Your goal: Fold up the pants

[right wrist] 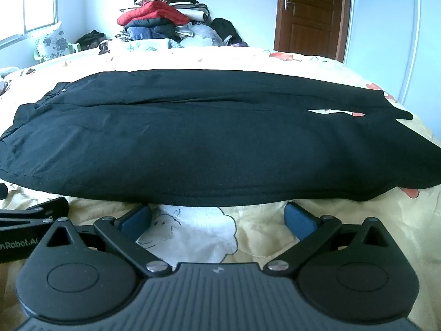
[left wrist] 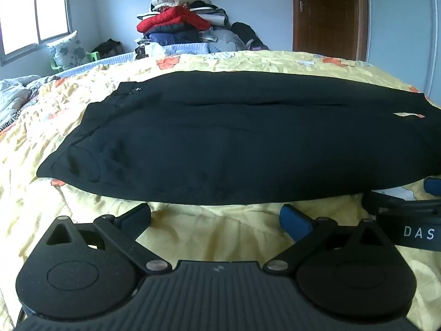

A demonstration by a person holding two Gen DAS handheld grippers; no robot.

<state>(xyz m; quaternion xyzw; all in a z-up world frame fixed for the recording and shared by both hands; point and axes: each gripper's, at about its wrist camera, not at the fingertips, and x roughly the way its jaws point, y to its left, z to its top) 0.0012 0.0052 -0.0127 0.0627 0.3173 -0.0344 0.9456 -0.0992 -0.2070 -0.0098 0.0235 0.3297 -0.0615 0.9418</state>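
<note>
Left wrist view: left hand-held gripper point(left wrist: 215, 218) stands wide and empty, just short of the near edge of the black pants point(left wrist: 220, 149), which lie flat across the bed point(left wrist: 69, 127).

Right wrist view: right hand-held gripper point(right wrist: 217, 218) likewise wide and empty. Recommendation: take the near edge at both points together and lift evenly to fold leg over leg.

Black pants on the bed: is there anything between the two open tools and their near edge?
Nothing visible. Only bare yellow bedspread lies between the left tool, the right tool and the near edge of the pants.
</note>
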